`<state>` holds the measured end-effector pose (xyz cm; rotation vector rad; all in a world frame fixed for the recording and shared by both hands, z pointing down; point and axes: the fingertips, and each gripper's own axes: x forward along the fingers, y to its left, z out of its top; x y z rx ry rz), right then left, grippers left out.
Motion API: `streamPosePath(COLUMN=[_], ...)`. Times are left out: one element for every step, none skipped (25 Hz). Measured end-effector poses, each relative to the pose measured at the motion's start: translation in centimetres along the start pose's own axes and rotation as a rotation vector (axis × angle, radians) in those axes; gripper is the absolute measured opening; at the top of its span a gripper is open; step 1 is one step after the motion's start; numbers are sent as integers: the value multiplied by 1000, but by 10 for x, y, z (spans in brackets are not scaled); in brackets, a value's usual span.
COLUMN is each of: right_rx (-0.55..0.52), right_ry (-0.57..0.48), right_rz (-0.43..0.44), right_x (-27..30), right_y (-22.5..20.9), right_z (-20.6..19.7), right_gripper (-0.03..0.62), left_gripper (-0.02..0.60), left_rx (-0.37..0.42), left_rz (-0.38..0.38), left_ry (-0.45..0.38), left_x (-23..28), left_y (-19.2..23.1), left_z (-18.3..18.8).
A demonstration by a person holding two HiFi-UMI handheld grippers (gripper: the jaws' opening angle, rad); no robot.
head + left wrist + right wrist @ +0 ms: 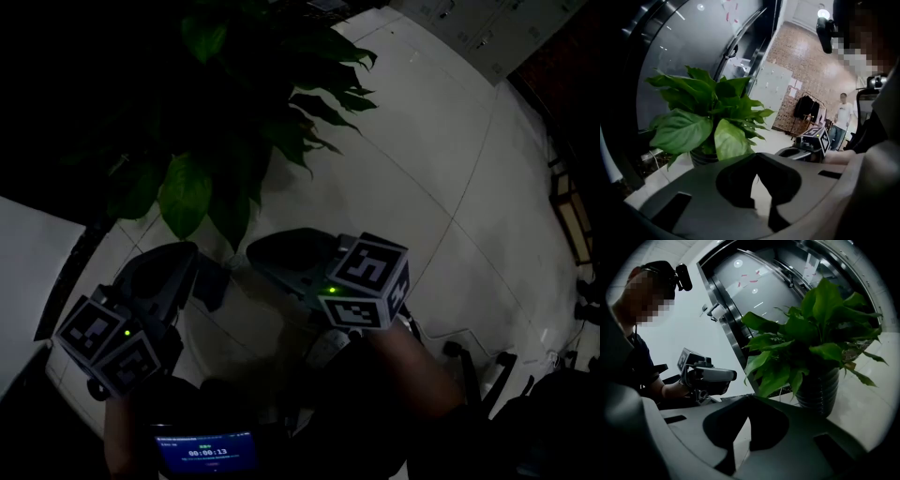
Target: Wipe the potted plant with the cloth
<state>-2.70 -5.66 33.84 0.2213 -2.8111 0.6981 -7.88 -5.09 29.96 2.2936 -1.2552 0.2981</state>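
Observation:
The potted plant (244, 122), with broad green leaves, stands on the floor just beyond both grippers in the dim head view. The left gripper view shows its foliage (708, 112) above a dark pot (703, 158); in the right gripper view its ribbed dark pot (818, 390) stands to the right. My left gripper (214, 281) is shut with nothing between its jaws (757, 187), a short way short of the leaves. Beside it my right gripper (262, 251) is also shut and empty (745, 427). No cloth shows in any view.
Pale tiled floor (450, 169) spreads to the right of the plant. A curved glass and metal door (754, 287) rises behind it. Chair bases (478, 366) stand at the right. A person (841, 117) stands far back near a clothes rack (808, 105) and lockers (771, 89).

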Motion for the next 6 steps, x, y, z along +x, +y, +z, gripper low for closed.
streamPosePath(right_rx=[-7,-8,-7,-5,-4,-2], right_ry=[0,-4,-9,-14,-18,-23], right_rz=[-7,-11,-12,-12,-12,-12], right_x=[0,0,0,0,0,0], right_y=[-1,-2,-2,-2,-2,-2], right_z=[0,1,1,2,2,3], right_gripper=[0,0,0,0,0,0], left_gripper=[8,8,8,8,8,8], left_rx=[24,50,73,90,106,121], left_rz=[-6,-4,1,4,4,4], left_ry=[4,16,30,41,48,52], left_x=[2,4,6,7,7,7], left_y=[-2,-2,-2,-3,-3,-4], left_z=[-4,-10,-16,-21,-24,-26])
